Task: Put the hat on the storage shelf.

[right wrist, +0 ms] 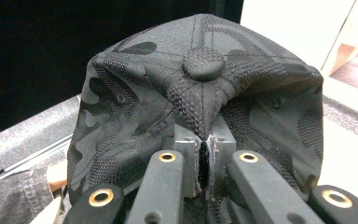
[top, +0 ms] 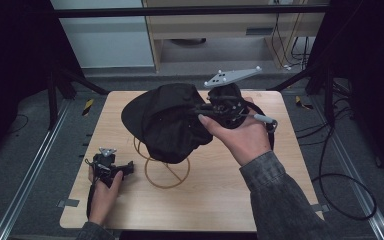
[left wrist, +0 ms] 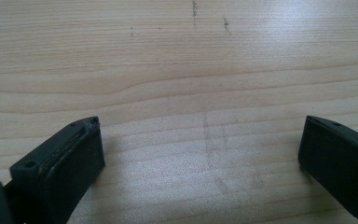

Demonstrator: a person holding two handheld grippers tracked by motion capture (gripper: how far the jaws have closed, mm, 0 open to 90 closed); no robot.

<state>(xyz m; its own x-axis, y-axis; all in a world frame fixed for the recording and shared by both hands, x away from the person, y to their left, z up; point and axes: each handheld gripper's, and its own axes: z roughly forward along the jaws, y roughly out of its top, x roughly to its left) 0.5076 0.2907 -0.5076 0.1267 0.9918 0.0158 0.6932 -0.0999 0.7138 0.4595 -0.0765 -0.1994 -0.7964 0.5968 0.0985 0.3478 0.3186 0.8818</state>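
Observation:
A black camouflage-patterned cap hangs above the middle of the wooden table. My right gripper comes in from the right and is shut on a fold of the cap's crown. In the right gripper view the jaws pinch the fabric just below the cap's top button. A gold wire stand sits on the table under the cap, partly hidden by it. My left gripper rests at the table's front left, held in a hand. Its jaws stand wide open over bare wood.
The table's right and front edges lie close to the person's sleeve. A black cable loops on the floor at the right. Metal rails run along the floor on the left, and a cabinet stands behind.

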